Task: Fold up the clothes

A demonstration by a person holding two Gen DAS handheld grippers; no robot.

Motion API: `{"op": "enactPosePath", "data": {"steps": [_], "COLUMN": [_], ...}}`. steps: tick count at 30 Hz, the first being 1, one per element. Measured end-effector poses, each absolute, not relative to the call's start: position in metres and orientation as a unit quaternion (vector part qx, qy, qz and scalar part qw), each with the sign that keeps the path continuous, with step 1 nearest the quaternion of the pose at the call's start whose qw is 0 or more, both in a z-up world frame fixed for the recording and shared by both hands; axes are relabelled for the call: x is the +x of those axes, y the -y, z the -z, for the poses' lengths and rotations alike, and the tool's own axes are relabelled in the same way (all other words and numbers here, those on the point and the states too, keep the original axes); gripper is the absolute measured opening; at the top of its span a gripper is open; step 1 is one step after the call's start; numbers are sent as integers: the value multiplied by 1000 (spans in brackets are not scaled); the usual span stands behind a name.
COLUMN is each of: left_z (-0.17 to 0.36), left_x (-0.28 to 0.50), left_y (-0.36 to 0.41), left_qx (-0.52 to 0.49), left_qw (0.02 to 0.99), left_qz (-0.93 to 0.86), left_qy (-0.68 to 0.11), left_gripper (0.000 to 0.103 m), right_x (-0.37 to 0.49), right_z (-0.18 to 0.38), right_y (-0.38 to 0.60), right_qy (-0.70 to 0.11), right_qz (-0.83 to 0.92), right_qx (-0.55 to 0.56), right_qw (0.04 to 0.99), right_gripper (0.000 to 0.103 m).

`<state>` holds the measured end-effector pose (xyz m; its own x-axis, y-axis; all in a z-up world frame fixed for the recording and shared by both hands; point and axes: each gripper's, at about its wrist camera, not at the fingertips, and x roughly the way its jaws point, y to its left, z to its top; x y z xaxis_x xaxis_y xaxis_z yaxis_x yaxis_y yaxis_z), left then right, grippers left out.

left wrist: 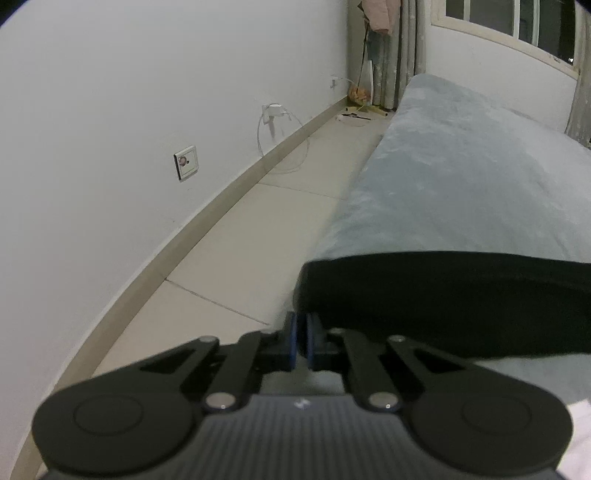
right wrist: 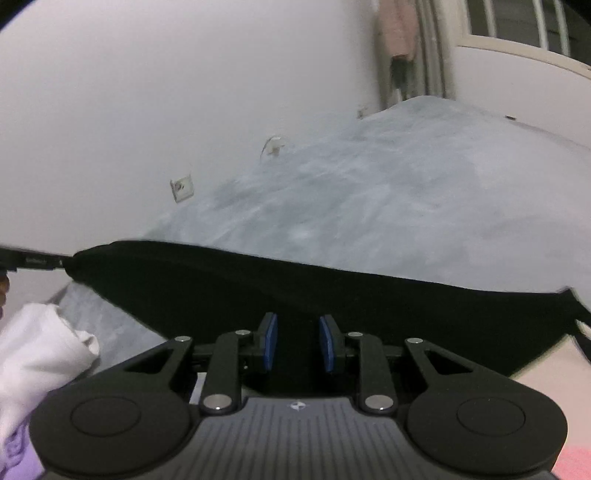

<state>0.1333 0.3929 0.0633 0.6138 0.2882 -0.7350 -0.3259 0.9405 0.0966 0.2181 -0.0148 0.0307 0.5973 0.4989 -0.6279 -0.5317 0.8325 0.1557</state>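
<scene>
Left wrist view: left gripper (left wrist: 301, 341) fingers clenched on black garment (left wrist: 461, 299) corner; right gripper (right wrist: 298, 343) fingers released, over grey bed (right wrist: 369, 206).

I'm looking into a bedroom in a home: a bed (left wrist: 461, 173) under a grey plush blanket, white walls with a socket (left wrist: 185, 162), a tiled floor (left wrist: 258, 236), curtains (left wrist: 402, 51) beside a window (left wrist: 517, 22), and clothes hanging (left wrist: 380, 14) in the corner.

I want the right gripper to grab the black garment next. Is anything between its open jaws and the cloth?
Nothing visible. The right gripper has its jaws apart, and the black garment lies directly ahead of them on the grey blanket.
</scene>
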Motion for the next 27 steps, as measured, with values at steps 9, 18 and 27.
{"op": "enactPosePath", "data": {"steps": [9,18,27], "left_z": [-76,-127,-128], "left_x": [110,73,14], "left_y": [-407,-336,-191], "left_qx": [-84,-93,-41], "left_qw": [897,919,922], "left_qz": [-179,-116,25], "left_qy": [-395,-366,-385], "left_gripper": [6,40,45], "right_x": [189,147,72], "right_z": [-16,5,-2], "right_y": [56,61,72], "right_qy": [-333,-367,-382], "right_qz": [-306,-268,-312], "right_qx": [46,23,24], "right_qw": [891,891,869], "right_gripper": [24,32,44]}}
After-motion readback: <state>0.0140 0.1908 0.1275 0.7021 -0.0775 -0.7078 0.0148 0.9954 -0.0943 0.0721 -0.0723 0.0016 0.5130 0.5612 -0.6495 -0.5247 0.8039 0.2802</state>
